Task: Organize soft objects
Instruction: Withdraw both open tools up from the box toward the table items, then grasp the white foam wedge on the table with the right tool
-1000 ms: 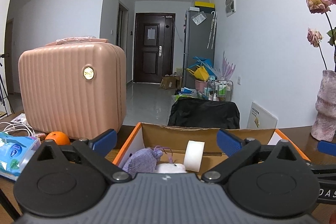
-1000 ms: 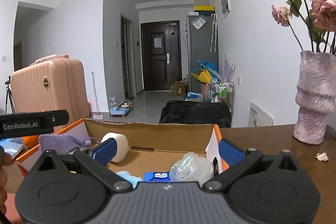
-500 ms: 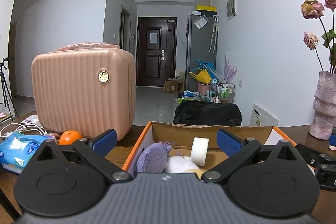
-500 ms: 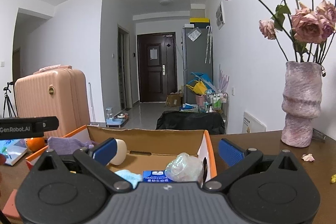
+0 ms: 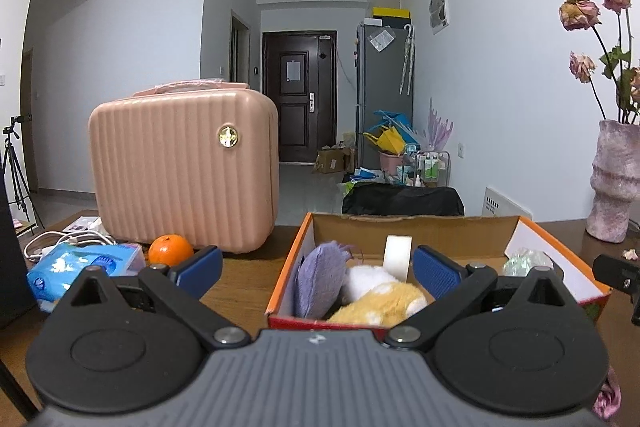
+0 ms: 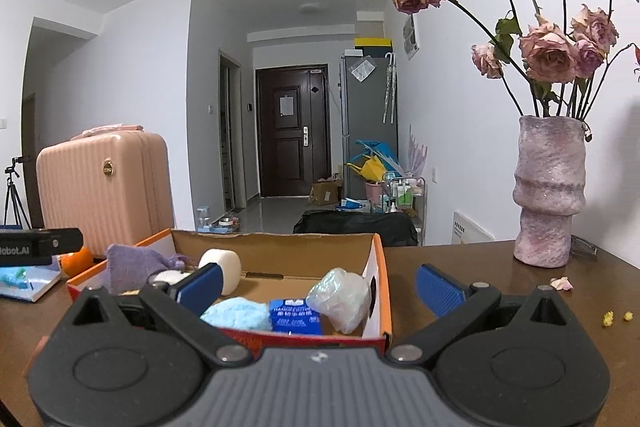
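Note:
An orange-rimmed cardboard box (image 5: 416, 221) (image 6: 280, 239) sits on the brown table. It holds a purple pouch (image 5: 320, 277) (image 6: 132, 267), a yellow and white plush (image 5: 380, 301), a white tape roll (image 5: 397, 255) (image 6: 224, 267), a light blue fluffy item (image 6: 236, 313), a blue tissue pack (image 6: 294, 319) and a crumpled clear bag (image 6: 344, 297) (image 5: 526, 259). My left gripper (image 5: 316, 267) stands open in front of the box's left half, empty. My right gripper (image 6: 318, 285) is open and empty in front of the box's right half.
A pink hard case (image 5: 184, 171) (image 6: 104, 191) stands left of the box, with an orange (image 5: 170, 250), a blue wipes pack (image 5: 84, 265) and white cables (image 5: 60, 239) near it. A pink vase (image 6: 548, 191) (image 5: 616, 183) of dried roses stands right. Petals (image 6: 560, 283) and yellow crumbs (image 6: 616, 317) lie on the table.
Both grippers have pulled back and risen from the box, so more of its contents and the table show. Both stay open and empty.

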`<state>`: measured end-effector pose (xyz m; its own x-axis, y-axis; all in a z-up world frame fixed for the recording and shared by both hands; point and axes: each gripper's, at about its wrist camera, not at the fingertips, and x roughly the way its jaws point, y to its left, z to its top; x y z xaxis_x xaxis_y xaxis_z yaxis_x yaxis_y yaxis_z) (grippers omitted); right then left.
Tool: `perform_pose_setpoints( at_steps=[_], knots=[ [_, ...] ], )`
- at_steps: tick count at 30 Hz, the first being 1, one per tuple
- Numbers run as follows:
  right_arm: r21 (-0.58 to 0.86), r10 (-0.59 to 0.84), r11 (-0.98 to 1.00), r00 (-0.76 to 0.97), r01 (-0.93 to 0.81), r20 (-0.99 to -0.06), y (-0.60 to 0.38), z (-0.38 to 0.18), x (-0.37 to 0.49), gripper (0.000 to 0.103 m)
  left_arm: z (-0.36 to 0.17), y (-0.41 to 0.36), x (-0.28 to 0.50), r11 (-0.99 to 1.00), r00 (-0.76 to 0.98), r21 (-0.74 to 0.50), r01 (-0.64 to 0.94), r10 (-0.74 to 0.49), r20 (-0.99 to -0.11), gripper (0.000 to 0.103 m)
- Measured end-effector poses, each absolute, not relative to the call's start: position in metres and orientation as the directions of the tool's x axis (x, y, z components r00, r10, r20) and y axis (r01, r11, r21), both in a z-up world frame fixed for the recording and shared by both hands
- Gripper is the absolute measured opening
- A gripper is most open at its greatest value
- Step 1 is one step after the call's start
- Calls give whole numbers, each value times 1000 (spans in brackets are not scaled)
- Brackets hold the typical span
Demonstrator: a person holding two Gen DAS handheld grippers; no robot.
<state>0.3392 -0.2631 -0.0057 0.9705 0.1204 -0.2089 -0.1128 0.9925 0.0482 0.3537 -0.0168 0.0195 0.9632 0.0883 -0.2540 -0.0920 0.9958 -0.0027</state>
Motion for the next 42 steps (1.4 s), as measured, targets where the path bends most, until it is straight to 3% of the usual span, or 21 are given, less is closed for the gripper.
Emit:
perform_pose_setpoints(
  at_steps=[27, 42],
  knots=[
    [25, 160, 987, 964, -158, -213, -244, -12, 240, 103, 9, 5, 257, 998, 951, 23, -50, 55, -303, 103],
    [26, 175, 984, 936, -175, -305, -218, -23, 221, 103, 5, 27, 221, 999, 942, 1, -35, 34, -333, 103]
  ],
)
